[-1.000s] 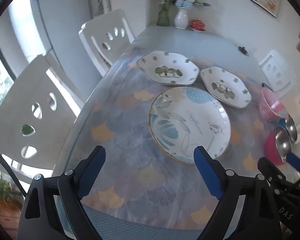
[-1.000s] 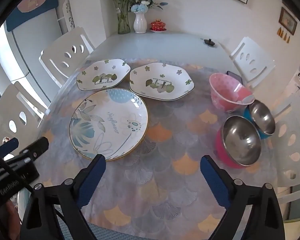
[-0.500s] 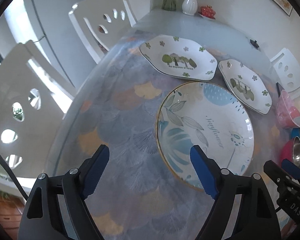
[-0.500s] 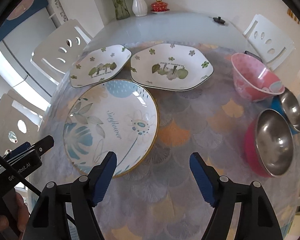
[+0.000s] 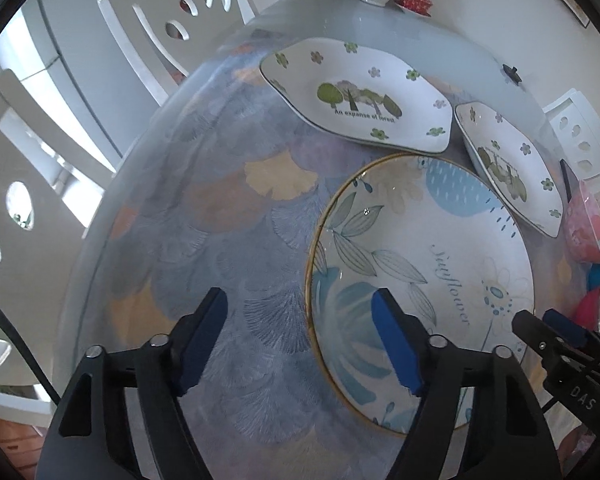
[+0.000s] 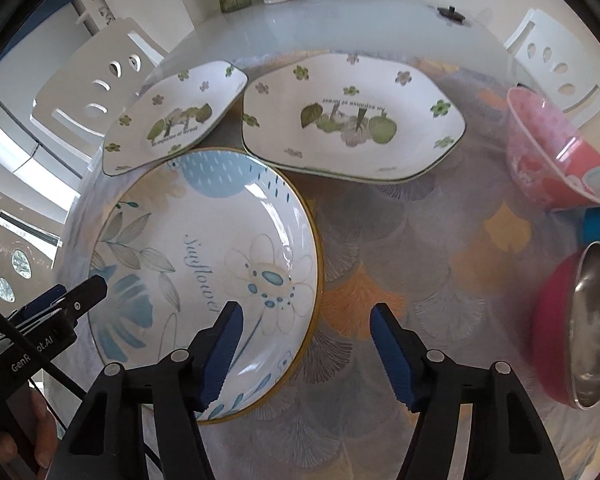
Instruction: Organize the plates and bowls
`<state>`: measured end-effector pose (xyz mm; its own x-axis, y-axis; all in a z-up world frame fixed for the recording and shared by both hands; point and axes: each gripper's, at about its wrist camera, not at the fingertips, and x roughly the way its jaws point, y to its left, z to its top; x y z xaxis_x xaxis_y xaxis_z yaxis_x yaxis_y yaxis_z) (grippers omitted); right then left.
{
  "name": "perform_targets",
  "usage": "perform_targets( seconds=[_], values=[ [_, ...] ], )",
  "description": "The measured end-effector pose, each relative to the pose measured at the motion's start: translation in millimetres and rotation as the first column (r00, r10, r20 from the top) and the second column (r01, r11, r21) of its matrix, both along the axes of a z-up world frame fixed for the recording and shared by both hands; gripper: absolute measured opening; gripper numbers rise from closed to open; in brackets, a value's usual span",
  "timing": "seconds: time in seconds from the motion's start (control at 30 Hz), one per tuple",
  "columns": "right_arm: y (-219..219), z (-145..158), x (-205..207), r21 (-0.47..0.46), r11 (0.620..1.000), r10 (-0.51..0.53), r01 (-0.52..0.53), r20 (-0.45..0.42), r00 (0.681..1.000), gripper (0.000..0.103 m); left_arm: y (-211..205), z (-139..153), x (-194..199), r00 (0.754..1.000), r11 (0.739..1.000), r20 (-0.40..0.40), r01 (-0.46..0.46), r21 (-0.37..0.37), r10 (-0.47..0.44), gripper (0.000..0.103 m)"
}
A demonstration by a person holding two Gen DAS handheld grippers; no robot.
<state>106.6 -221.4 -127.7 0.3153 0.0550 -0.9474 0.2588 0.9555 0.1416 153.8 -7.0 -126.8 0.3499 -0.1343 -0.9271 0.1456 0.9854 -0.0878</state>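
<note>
Round sunflower plate (image 6: 204, 264) lies flat on patterned tablecloth (image 6: 400, 248), lower left of right wrist view, centre-right of left wrist view. Left gripper (image 5: 300, 340) straddles plate's left rim: one finger over cloth, other over plate; jaws have just been closing, not gripping yet. Right gripper (image 6: 306, 348) straddles right rim likewise; jaws closing too, pads clear of the rim. Two hexagonal forest plates (image 6: 352, 116) behind, upper centre, edges w/ round plate near touching. Pink bowl (image 6: 556, 156), steel-lined red bowl (image 6: 580, 332) at right edge.
</note>
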Motion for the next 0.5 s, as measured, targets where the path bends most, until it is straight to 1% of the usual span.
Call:
perform_targets(
  seconds=[0.03, 0.1, 0.13, 0.17, 0.2, 0.23, 0.27, 0.4, 0.5],
  values=[
    [0, -3, 1, 0.003, 1.000, -0.001, 0.001, -0.005, 1.000, 0.060, -1, -3, 1, 1.000, 1.000, -0.010, 0.003, -0.005, -0.003, 0.065],
    [0, -8, 2, 0.006, 1.000, -0.002, 0.002, -0.012, 1.000, 0.055, -2, -8, 2, 1.000, 1.000, -0.025, 0.012, -0.017, -0.012, 0.052],
    [0, -10, 2, 0.007, 1.000, -0.003, 0.003, -0.014, 1.000, 0.054, -2, -11, 2, 0.999, 1.000, -0.034, 0.015, -0.025, -0.016, 0.049],
    [-1, -12, 3, 0.009, 1.000, -0.004, 0.004, -0.014, 1.000, 0.051, -2, -13, 3, 0.999, 0.999, -0.041, 0.015, -0.033, -0.016, 0.042],
    [-1, -13, 4, 0.013, 1.000, -0.004, 0.004, -0.014, 1.000, 0.048, -2, -15, 3, 0.999, 0.999, -0.047, 0.016, -0.049, -0.019, 0.037],
    [-1, -15, 5, 0.018, 1.000, -0.004, 0.004, -0.016, 1.000, 0.047, -1, -16, 4, 0.998, 0.997, -0.052, 0.019, -0.079, -0.023, 0.034],
    [-2, -17, 6, 0.024, 1.000, -0.004, 0.005, -0.016, 1.000, 0.045, -1, -17, 5, 0.998, 0.995, -0.055, 0.019, -0.093, -0.024, 0.031],
    [-4, -20, 10, 0.047, 0.999, -0.001, 0.001, -0.007, 1.000, 0.036, -3, -17, 6, 0.998, 0.992, -0.052, 0.037, -0.118, -0.043, 0.023],
    [-2, -21, 11, 0.056, 0.998, 0.015, -0.015, 0.000, 1.000, 0.032, -3, -18, 8, 0.998, 0.990, -0.049, 0.043, -0.134, -0.050, 0.024]
  ],
)
